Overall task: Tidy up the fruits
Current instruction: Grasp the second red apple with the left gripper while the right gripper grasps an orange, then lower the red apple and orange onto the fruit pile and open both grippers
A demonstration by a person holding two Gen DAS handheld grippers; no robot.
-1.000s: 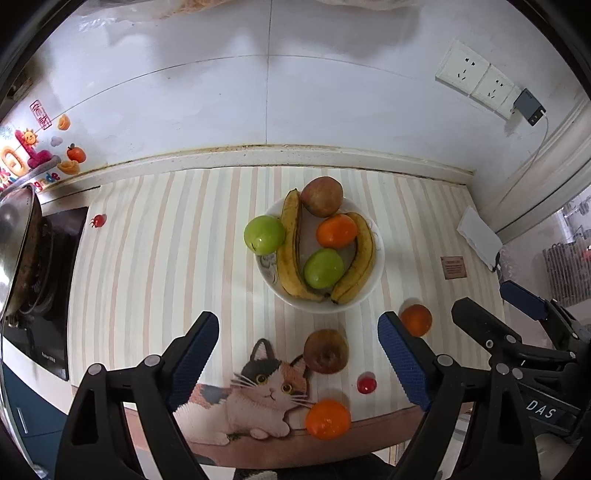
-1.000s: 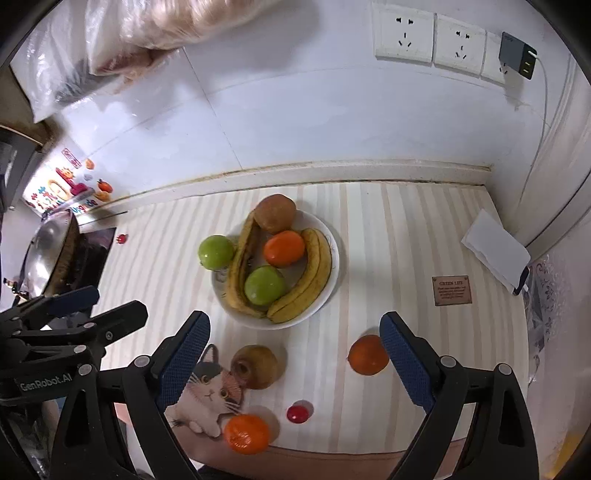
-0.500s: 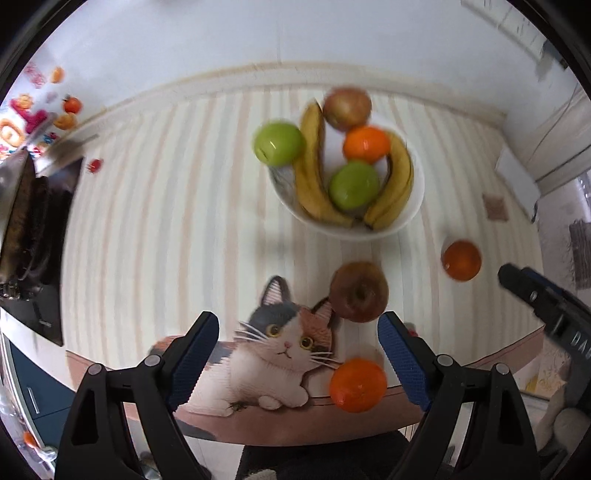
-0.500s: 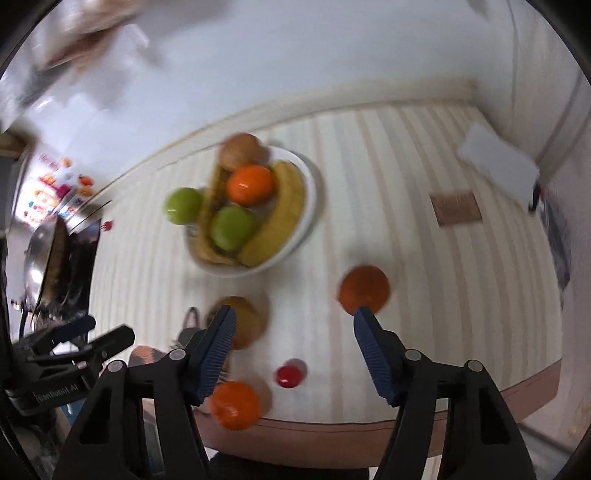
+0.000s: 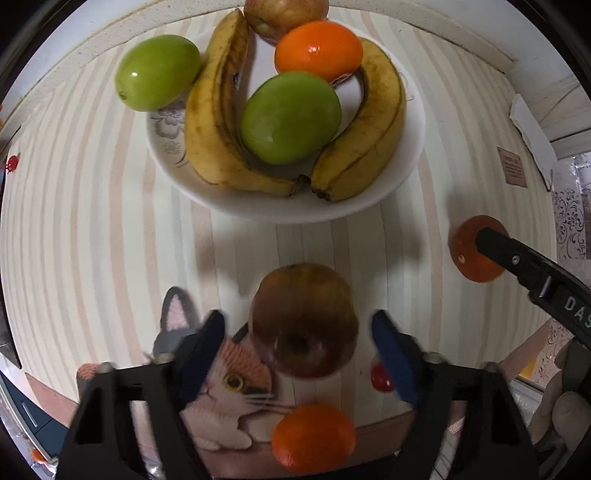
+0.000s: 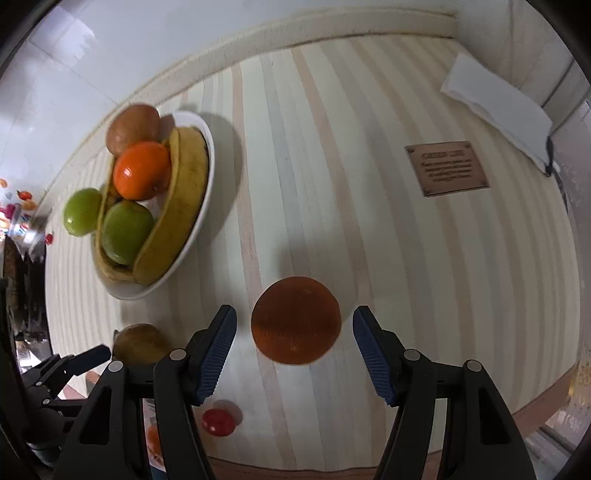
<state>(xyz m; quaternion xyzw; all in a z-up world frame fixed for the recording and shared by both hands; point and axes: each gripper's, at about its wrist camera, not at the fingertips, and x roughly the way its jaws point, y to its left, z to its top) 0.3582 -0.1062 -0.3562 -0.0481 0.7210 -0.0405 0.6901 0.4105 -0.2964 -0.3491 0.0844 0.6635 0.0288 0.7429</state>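
Your striped counter [image 6: 424,258] carries one white bowl [image 5: 402,177], and everything else sits around that bowl. In the bowl you have two bananas [image 5: 210,122], one green apple [image 5: 290,116], one orange [image 5: 317,50] and one brown apple [image 5: 284,14] at the far rim. A second green apple [image 5: 157,72] leans against the bowl's left outer edge.

In front of the bowl, on the near side, a loose brown apple [image 5: 303,319] lies between the spread fingers of your left gripper [image 5: 299,354], with clear gaps to both pads, so nothing is pinched. A loose orange [image 5: 314,437] lies nearer the counter edge than that apple, on the cat picture [image 5: 229,384], and one small red fruit [image 5: 380,378] sits just beside the right finger.

To the right front of the bowl, another orange [image 6: 295,319] sits between the spread fingers of your right gripper [image 6: 295,349], again with gaps on both sides and no contact. One brown label [image 6: 447,168] and one white folded paper [image 6: 498,103] lie farther right of the bowl.

That makes three oranges, two brown apples, two green apples, two bananas and one red fruit.

Compared with a second ago, both of your grippers have come down much closer to the counter: the brown apple and the right-hand orange, then well ahead of the fingertips, now lie between them. The fruit itself has not shifted relative to the bowl.
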